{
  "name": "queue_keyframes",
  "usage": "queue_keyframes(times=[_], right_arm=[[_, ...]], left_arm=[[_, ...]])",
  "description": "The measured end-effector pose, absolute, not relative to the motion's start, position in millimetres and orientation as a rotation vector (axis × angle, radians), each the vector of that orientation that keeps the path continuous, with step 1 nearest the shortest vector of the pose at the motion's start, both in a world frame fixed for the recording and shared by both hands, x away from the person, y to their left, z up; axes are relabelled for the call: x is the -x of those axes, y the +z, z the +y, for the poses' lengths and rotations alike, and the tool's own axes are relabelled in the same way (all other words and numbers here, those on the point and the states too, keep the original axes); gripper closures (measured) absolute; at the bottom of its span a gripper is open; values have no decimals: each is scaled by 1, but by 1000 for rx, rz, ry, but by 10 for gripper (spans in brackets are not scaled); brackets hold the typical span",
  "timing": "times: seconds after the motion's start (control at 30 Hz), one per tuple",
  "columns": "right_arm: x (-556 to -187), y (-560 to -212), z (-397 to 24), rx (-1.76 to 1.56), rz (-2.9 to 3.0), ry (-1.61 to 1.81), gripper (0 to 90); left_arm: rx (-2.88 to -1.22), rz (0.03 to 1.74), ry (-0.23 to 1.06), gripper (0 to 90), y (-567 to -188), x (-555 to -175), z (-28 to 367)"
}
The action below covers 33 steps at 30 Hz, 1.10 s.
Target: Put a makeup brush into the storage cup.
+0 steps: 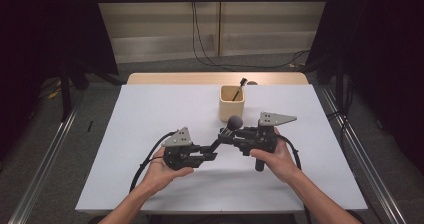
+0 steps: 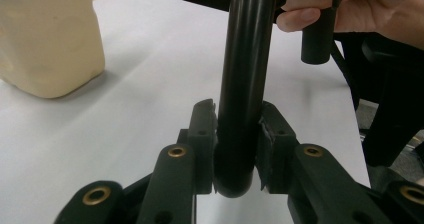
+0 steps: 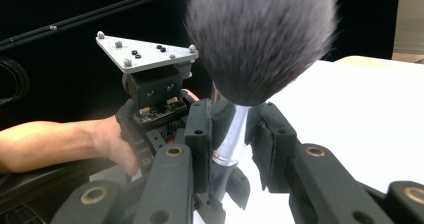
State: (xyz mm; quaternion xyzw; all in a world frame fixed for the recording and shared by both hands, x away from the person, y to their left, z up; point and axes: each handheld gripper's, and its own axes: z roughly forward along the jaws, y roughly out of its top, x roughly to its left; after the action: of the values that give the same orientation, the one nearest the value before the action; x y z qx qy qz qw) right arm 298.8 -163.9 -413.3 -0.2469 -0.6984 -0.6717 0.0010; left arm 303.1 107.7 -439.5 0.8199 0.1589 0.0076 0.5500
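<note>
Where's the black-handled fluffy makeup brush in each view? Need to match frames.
High view: black-handled fluffy makeup brush at centre, between both tongs, in front of the beige holder.
Left gripper view: black handle upright at centre, between the jaws.
Right gripper view: bristle head top centre, silver ferrule between the jaws.
Shared landmark: white tabletop.

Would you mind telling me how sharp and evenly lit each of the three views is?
High view: the table is evenly lit, its surroundings dark, and the brush is small and soft. Left gripper view: the brush handle is crisp with a long sheen, while the beige holder is slightly blurred. Right gripper view: the bristles are soft at the edges, the ferrule glints, and the background is black.
</note>
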Motion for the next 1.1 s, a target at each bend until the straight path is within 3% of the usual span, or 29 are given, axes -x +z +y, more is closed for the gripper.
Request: queue_keyframes(times=[0.43,0.5,0.67,0.93,1.1], right_arm=[[-299,-408,-169,761,-2223,-2149,715],[-300,-408,-172,779,-2225,-2144,715],[-301,-408,-176,811,-2256,-2124,716],[-304,-407,-184,875,-2282,-2128,716],[-304,-406,-190,899,-2309,-2121,716]], left_arm=[[-1923,435,99,518,-437,-302,113],[-1917,450,117,468,-436,-301,115],[-1934,513,184,225,-433,-298,121],[-1904,604,190,79,-425,-300,138],[-1862,653,195,43,-424,-299,153]])
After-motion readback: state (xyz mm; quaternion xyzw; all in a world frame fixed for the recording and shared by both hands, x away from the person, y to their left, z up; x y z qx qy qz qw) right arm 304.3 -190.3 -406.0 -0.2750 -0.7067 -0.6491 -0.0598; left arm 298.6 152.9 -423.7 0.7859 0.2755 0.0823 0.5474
